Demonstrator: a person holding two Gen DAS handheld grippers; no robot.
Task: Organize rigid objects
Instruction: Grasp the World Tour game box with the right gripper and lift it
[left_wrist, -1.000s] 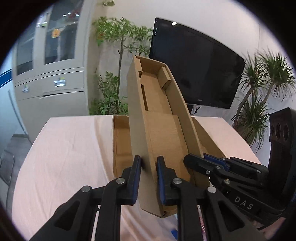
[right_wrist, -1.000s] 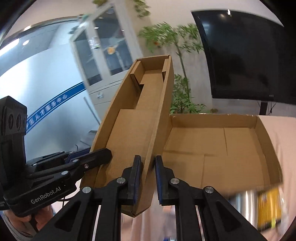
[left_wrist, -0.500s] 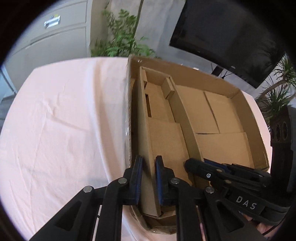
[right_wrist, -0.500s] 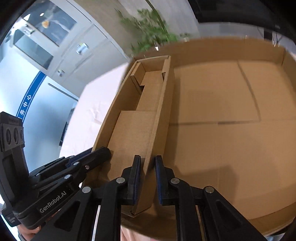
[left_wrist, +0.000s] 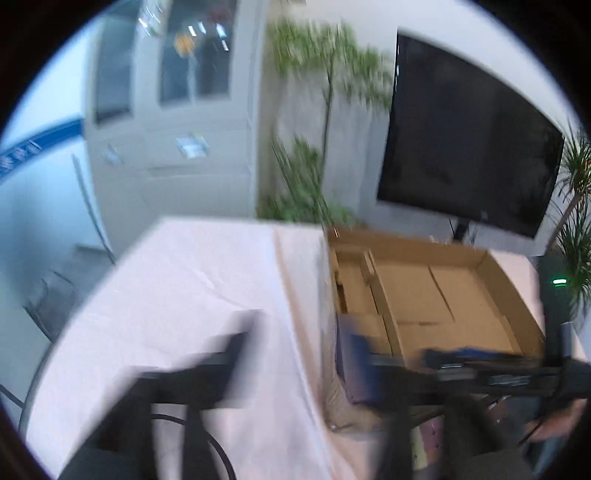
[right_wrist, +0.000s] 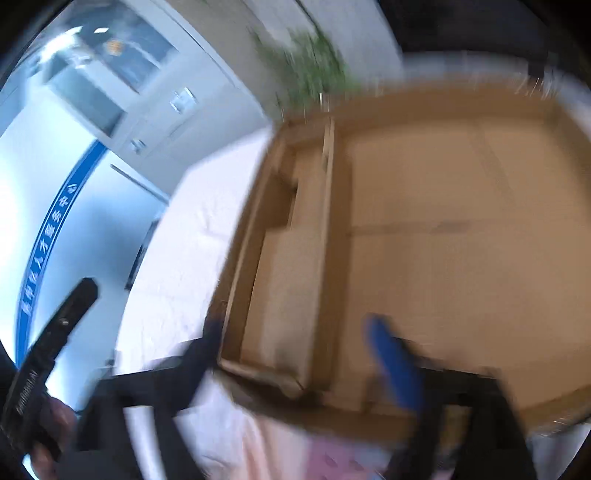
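We take the wide, shallow brown cardboard tray (left_wrist: 454, 291) as our landmark; it lies on the table under a pale pink cloth (left_wrist: 192, 295). The narrow brown cardboard inner box (right_wrist: 291, 258) sits inside the tray, along its left wall, with its open side up and its far end against the tray's far wall. The rest of the tray floor, to the right of the narrow box, shows bare cardboard.

Our left gripper (left_wrist: 299, 354) has just been opening, and its jaws now stand spread wide: the left finger (left_wrist: 225, 354) hangs over the cloth to the left of the tray, and the blue-padded right finger (left_wrist: 354, 350) is at the tray's near left corner. Nothing is pressed between them. Our right gripper (right_wrist: 299, 354) has likewise just been opening and is released; its left finger (right_wrist: 203, 350) is just outside the tray's left wall, and its blue pad (right_wrist: 395, 362) is over the tray floor, so the near end of the narrow box lies between them. The blur is heavy, so the pads appear clear of the cardboard, though we cannot be sure.

Behind the tray stand a black screen (left_wrist: 461, 155), green plants (left_wrist: 317, 110) and a grey cabinet (left_wrist: 166, 110).
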